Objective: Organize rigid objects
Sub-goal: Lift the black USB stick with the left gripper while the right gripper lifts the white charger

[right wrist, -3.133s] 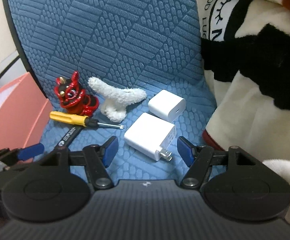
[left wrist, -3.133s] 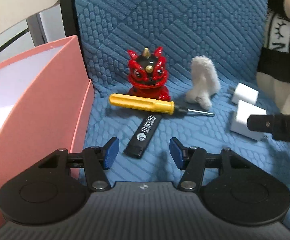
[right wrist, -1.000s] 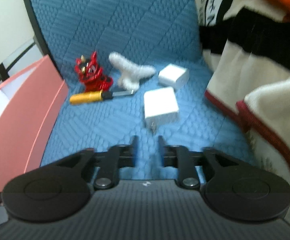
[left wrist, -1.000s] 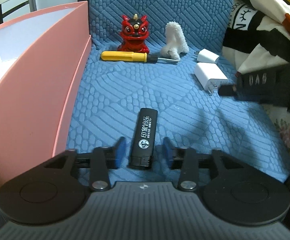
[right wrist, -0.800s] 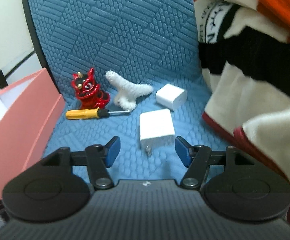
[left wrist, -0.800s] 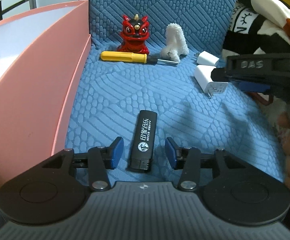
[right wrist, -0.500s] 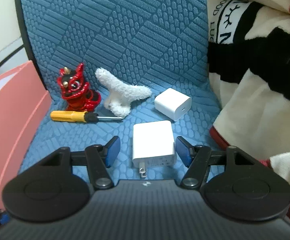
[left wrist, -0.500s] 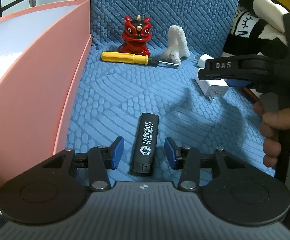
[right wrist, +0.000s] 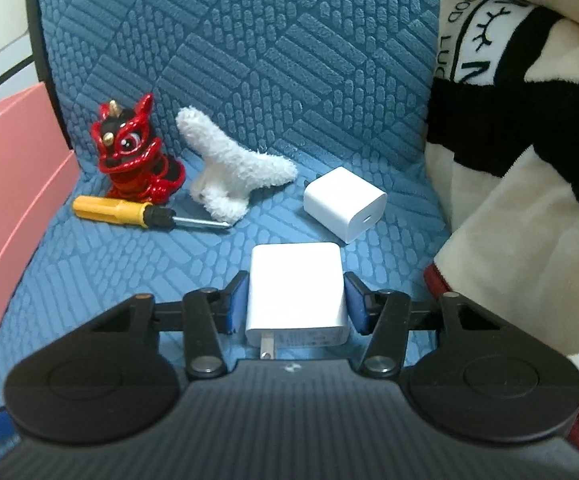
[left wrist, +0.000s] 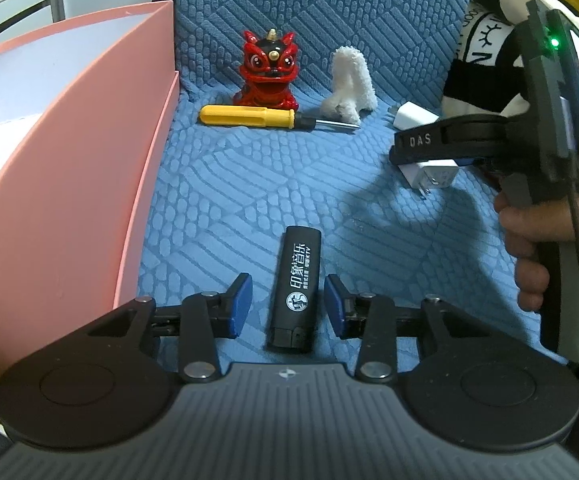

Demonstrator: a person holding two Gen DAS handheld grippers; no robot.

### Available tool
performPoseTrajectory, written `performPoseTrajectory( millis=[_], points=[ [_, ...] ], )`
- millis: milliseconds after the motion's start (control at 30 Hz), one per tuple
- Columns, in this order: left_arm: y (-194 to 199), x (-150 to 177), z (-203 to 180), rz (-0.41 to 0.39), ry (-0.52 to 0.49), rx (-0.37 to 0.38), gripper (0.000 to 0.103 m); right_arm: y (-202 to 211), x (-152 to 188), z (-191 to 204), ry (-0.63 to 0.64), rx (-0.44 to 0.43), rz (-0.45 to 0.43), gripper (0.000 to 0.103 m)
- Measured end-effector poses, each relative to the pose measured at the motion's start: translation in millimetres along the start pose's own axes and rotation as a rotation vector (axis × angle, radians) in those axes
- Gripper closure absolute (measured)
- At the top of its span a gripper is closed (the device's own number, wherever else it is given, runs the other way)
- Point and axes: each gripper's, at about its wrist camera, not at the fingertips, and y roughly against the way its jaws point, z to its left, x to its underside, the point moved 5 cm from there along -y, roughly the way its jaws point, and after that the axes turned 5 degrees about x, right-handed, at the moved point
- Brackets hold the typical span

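A black lighter [left wrist: 296, 286] lies on the blue quilted seat between the fingers of my left gripper [left wrist: 287, 306], which is open with gaps on both sides. My right gripper [right wrist: 295, 306] is open around a large white plug charger [right wrist: 295, 292], pads close to its sides; it also shows in the left wrist view [left wrist: 433, 172]. A smaller white charger cube [right wrist: 345, 204], a yellow-handled screwdriver [right wrist: 129, 210], a red lion figurine [right wrist: 133, 156] and a white fluffy piece [right wrist: 233, 172] lie further back.
A pink open box [left wrist: 61, 168] stands along the left edge of the seat. A cream, black and red blanket [right wrist: 521, 184] is piled on the right. The seat back rises behind the objects.
My right gripper has moved forward and down so that the large charger sits between its fingers. My left gripper stays open around the lighter, barely moved.
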Motion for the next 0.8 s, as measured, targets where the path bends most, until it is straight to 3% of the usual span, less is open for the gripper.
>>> performPoseTrajectory(
  millis=[567,800],
  points=[
    [1.7,0.7,-0.5,0.026,-0.031,0.005,0.06,59.9,54.9,3.6,-0.08,0.013,0.135,0.05],
    [1.5,0.1,0.6,0.045,-0.059,0.003,0.061,95.7,85.2,7.7,-0.111,0.057,0.149,0.05]
  ],
)
